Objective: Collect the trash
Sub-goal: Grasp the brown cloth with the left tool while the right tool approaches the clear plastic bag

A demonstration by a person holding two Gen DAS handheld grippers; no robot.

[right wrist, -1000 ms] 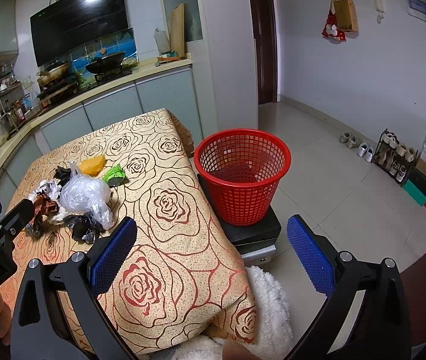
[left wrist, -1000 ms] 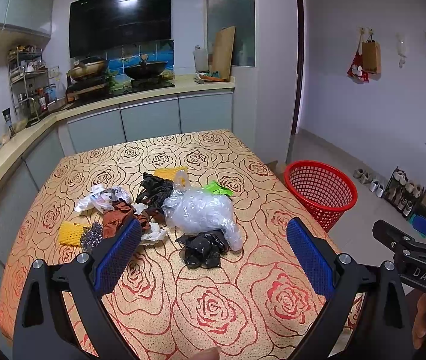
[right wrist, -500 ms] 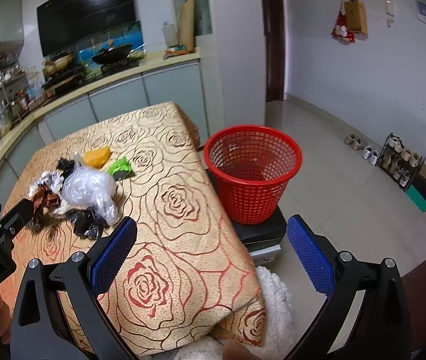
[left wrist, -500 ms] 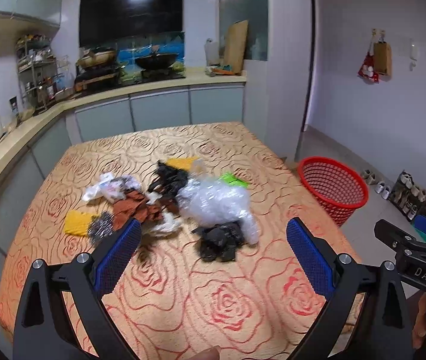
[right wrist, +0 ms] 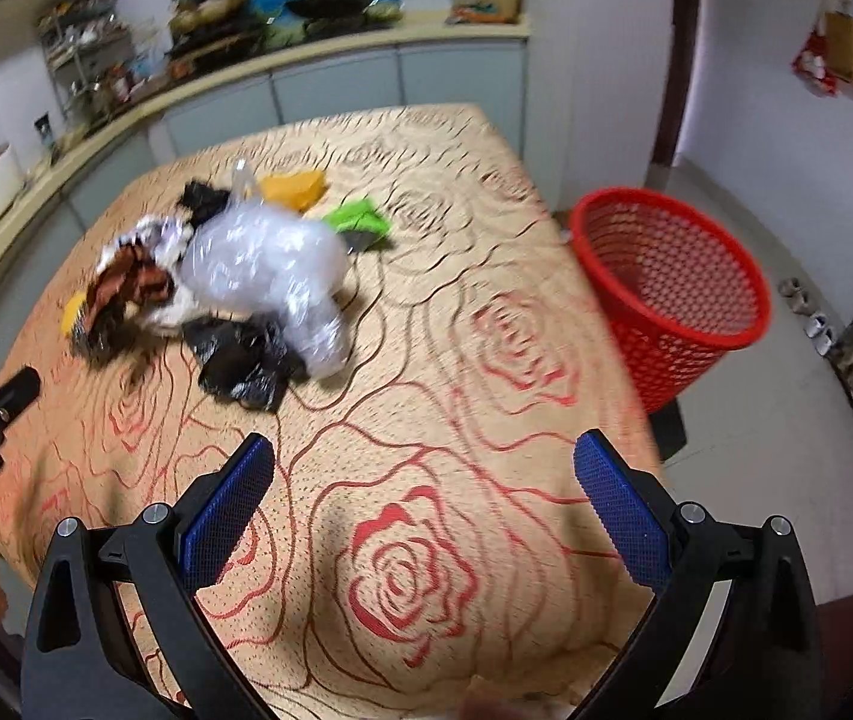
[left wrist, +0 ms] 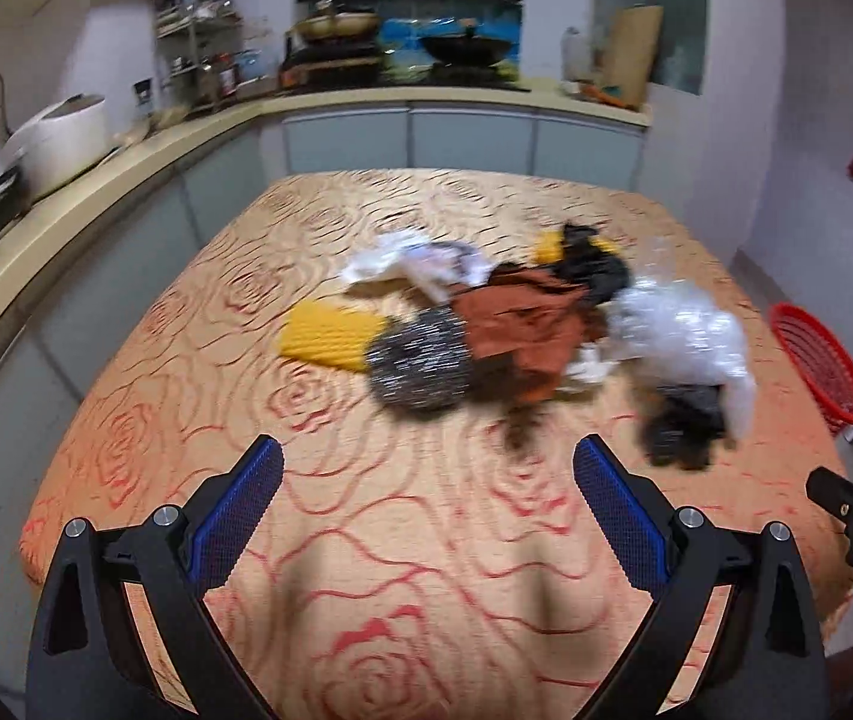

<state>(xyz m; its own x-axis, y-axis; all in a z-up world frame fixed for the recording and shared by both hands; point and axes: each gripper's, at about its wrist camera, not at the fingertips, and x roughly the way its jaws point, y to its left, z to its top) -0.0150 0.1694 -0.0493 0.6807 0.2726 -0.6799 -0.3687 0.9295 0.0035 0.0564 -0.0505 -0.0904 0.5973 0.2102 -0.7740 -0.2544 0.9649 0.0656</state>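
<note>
Kitchen cabinets and a cluttered countertop [left wrist: 126, 144] fill the upper part of the left wrist view, with a rice cooker [left wrist: 60, 141] at upper left. Below them, the surface [left wrist: 402, 546] carries a rose-patterned cloth across the centre and bottom of the frame. The trash pile [left wrist: 522, 324] lies right of centre: a yellow ribbed piece [left wrist: 330, 339] touches a dark metallic scrubber [left wrist: 420, 366], a brown crumpled wrapper [left wrist: 522, 324] lies right of that, and a clear plastic bag [left wrist: 678, 336] sits at the right end over a black bag [left wrist: 684, 426]. A red basket [left wrist: 816, 366] shows at the right edge, beyond the surface. The left tool [left wrist: 426, 510] occupies the bottom of the frame, spread wide and holding nothing, short of the pile. In the right wrist view, the same surface [right wrist: 426, 480] fills the centre. The trash pile [right wrist: 234, 294] sits at upper left, with the clear plastic bag [right wrist: 270, 264] in its middle, the black bag [right wrist: 243, 363] below it, a green wrapper [right wrist: 360, 222] and an orange piece [right wrist: 294, 189] toward the top. The red basket [right wrist: 672, 294] stands on the floor at right, just beside the surface edge. The right tool [right wrist: 423, 504] at the bottom is spread and holds nothing. The view is motion-blurred.
</note>
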